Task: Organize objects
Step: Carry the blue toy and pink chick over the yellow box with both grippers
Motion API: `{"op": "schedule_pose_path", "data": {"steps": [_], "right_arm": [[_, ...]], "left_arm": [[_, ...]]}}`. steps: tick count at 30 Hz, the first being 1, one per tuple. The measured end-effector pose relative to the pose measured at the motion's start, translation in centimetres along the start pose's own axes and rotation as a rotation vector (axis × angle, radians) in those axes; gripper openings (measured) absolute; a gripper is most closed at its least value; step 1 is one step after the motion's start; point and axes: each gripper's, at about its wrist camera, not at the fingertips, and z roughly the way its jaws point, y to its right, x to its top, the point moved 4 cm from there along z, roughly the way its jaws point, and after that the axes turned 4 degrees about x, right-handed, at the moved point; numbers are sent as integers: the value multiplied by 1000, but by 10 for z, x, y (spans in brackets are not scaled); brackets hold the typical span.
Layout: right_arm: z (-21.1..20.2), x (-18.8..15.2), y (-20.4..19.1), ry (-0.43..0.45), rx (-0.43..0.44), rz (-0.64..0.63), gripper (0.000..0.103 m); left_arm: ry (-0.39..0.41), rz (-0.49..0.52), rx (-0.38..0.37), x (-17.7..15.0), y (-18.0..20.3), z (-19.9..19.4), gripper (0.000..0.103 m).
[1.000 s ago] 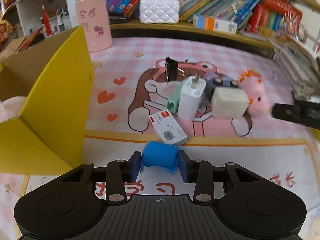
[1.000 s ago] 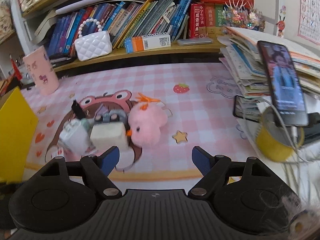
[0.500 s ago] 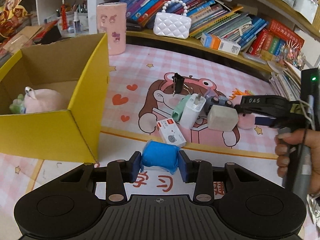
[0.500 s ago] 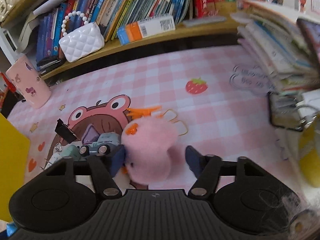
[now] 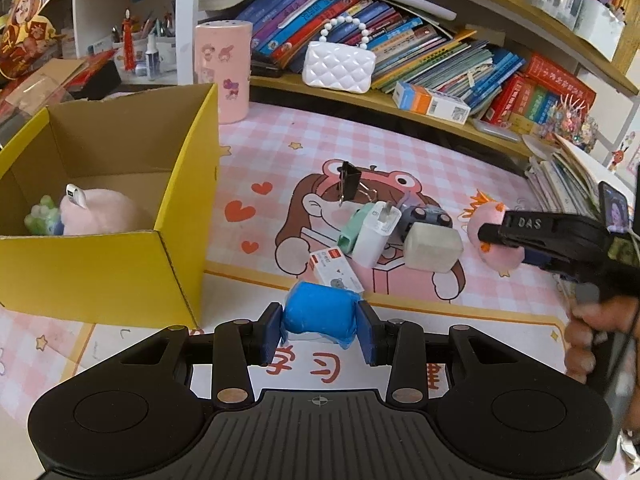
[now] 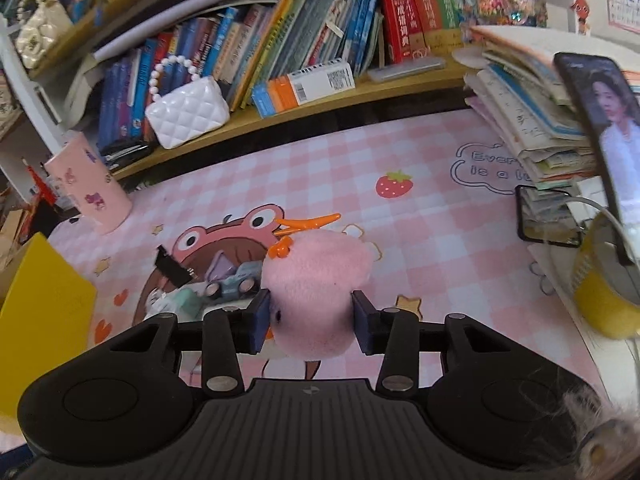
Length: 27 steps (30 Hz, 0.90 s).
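One yellow box [image 5: 120,264] held one pink plush [image 5: 102,214], visible only in the left view. Left gripper [image 5: 320,330], angled downward, clamped one blue lump [image 5: 322,314] beside the box. Right gripper [image 6: 311,322], jaws just closing, squeezed one pink plush chick [image 6: 314,280] on the mat [image 6: 440,240].

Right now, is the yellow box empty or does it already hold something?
Not empty. The yellow box is open-topped, and a pink plush and a small green item lie on its floor.
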Motion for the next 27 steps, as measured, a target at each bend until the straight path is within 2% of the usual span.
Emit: {"op": "schedule_pose_path", "data": {"steps": [10,15,19,27], "right_arm": [[-57,-48,-38,-22,25,-53,39],[-74,-70,-55,-34,2,-54,39],[-90,-92,-73,-45,-17,-72,39],[-113,-140,-122,-83,-35,-127,39]], "left_arm": [[19,-11,-44,-17,-20,-20,37],[8,-4,-79,-28,-37,-29,37],[15,5,-100,-36,-53,-39,37],[38,8,-96,-55,-98,-65,37]]}}
